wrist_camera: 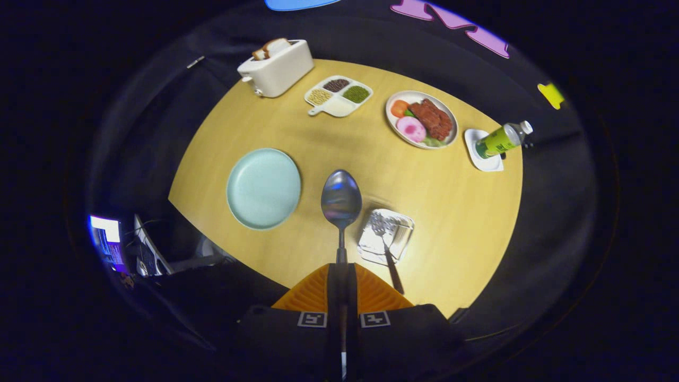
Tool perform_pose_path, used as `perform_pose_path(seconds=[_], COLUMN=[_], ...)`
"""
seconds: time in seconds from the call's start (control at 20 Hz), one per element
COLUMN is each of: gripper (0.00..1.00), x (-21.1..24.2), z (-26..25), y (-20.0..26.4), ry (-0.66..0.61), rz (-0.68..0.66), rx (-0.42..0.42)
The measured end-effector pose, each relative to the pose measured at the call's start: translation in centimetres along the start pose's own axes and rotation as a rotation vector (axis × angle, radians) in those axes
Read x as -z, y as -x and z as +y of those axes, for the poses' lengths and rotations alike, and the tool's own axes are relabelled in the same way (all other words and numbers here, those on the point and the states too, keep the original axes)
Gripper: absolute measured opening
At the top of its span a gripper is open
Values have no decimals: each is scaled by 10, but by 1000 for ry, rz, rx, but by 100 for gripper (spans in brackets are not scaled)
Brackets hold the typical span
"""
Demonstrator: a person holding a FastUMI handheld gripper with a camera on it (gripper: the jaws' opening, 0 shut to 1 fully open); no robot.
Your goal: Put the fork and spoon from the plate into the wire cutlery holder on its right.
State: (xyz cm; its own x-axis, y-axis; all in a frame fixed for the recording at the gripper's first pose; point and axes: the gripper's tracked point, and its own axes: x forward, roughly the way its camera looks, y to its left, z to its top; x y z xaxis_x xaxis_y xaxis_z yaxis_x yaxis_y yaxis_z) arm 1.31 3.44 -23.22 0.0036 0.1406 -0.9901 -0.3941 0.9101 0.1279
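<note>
One spoon (341, 200) clamped in hand-held gripper (341, 276), bowl pointing away, handle running back between closed fingers.
One fork (386, 245) stands tines-down in wire holder (385, 236), lower centre-right; one empty plate (263, 188) left.

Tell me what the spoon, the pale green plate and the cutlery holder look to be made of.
Spoon, clamped in the gripper: polished metal, probably steel; its bowl mirrors light.
Plate: matte, even pale green, no glare; ceramic or melamine, cannot tell which.
Cutlery holder: looks like fine silvery wire mesh, blurred, with the fork standing in it.
</note>
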Motion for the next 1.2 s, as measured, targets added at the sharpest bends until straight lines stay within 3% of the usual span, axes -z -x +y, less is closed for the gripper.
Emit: perform_pose_path(seconds=[0.4, 0.9, 1.2], gripper=[8, 8, 14], x=[50, 17, 4], z=[-49, -43, -43], y=[-49, -91, -106], ry=[26, 58, 67], rz=[398, 547, 515], rx=[29, 48, 60])
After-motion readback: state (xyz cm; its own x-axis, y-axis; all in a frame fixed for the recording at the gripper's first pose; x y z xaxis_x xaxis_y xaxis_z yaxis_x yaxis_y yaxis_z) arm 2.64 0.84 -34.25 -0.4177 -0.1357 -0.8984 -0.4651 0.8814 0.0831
